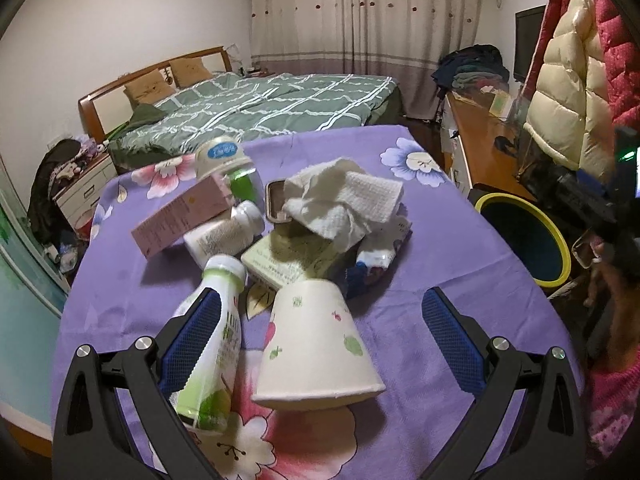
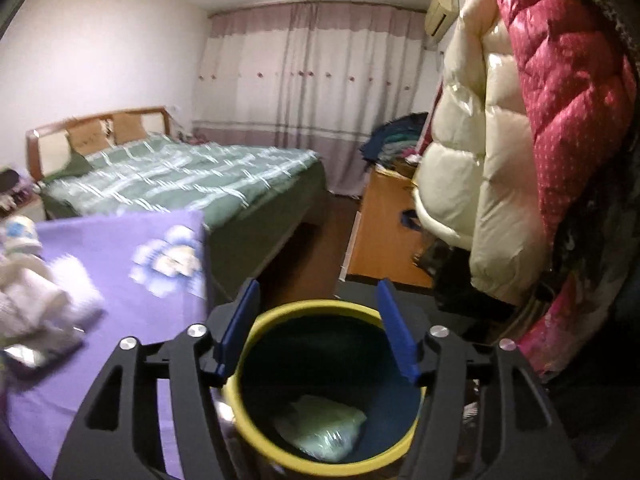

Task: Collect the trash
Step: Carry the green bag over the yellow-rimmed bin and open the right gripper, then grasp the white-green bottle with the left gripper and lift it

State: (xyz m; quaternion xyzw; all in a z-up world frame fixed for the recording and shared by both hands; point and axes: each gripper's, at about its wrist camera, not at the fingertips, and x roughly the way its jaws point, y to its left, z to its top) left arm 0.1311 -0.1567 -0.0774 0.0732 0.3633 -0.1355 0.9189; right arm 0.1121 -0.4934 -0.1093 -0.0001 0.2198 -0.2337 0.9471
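Trash is piled on the table with the purple flowered cloth (image 1: 460,264). My left gripper (image 1: 323,294) is open just above it. An upturned white paper cup (image 1: 316,340) lies between its fingers, untouched. The left finger (image 1: 196,332) hangs over a lying green-and-white bottle (image 1: 216,360). Behind are a pink carton (image 1: 180,216), a white bottle (image 1: 224,232), a crumpled paper towel (image 1: 344,200) and a yogurt tub (image 1: 220,156). My right gripper (image 2: 318,284) is open and empty over the yellow-rimmed bin (image 2: 320,308), where a pale green bag (image 2: 324,432) lies.
The bin (image 1: 524,236) stands off the table's right edge. Beyond it are a person's hand (image 1: 596,276) and a pink sleeve (image 1: 612,400). Puffy coats (image 2: 520,140) hang at the right above a wooden desk (image 2: 384,232). A bed (image 1: 260,108) lies behind the table.
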